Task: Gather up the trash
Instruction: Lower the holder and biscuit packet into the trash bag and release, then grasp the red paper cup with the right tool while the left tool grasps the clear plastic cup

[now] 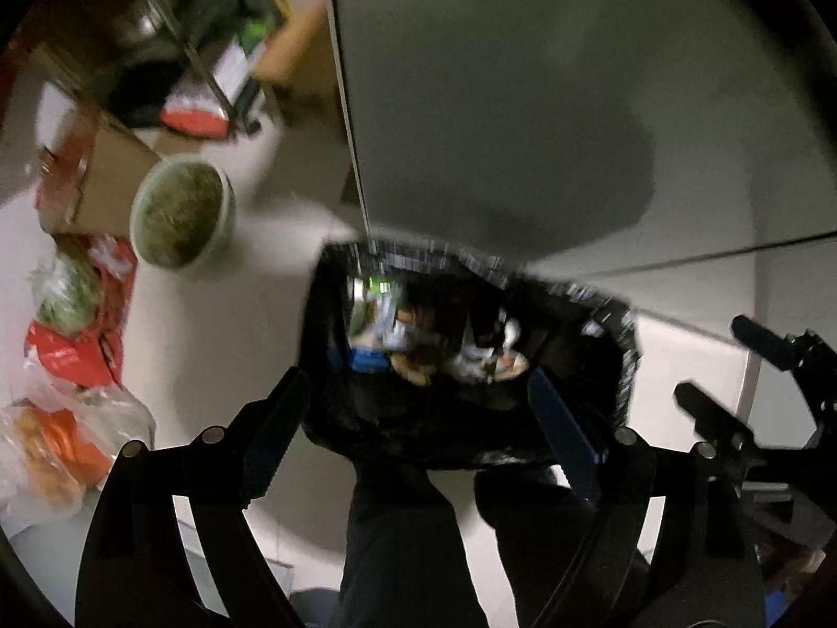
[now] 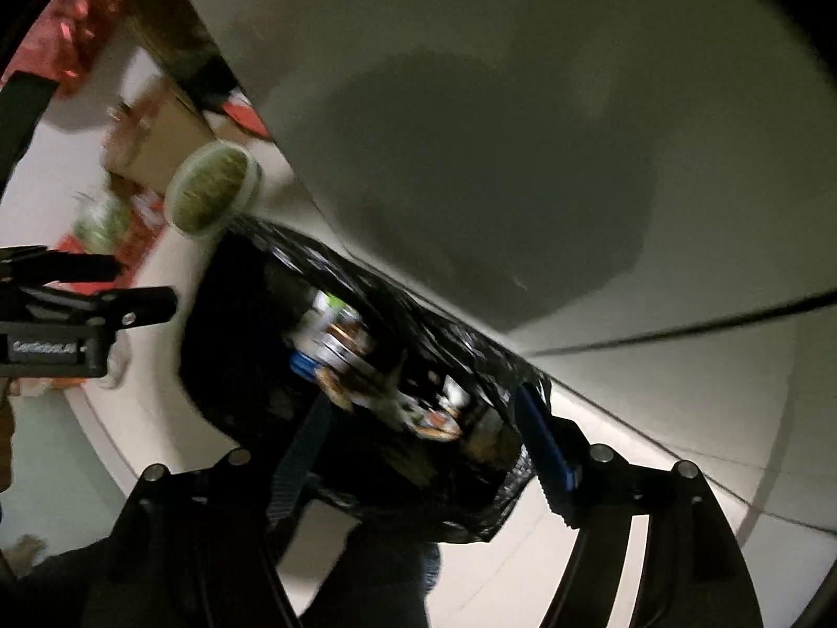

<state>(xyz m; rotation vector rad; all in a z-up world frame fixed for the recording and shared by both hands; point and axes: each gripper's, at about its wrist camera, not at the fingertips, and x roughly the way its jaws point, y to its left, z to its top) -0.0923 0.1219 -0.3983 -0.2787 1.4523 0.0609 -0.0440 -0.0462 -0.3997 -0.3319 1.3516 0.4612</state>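
Observation:
A bin lined with a black bag stands on the pale floor, holding wrappers and food scraps. My left gripper hangs over it pointing down, jaws wide open and nothing between the blue pads. My right gripper is above the same bin, also open and empty, with the trash below it. Each gripper shows in the other's view: the right one at the right edge, the left one at the left edge. Both views are blurred.
A round pale green tub with greenish contents sits left of the bin, beside a cardboard box. Red packaging and a clear plastic bag lie at the far left. A white cabinet front rises behind. A person's dark trouser legs fill the bottom.

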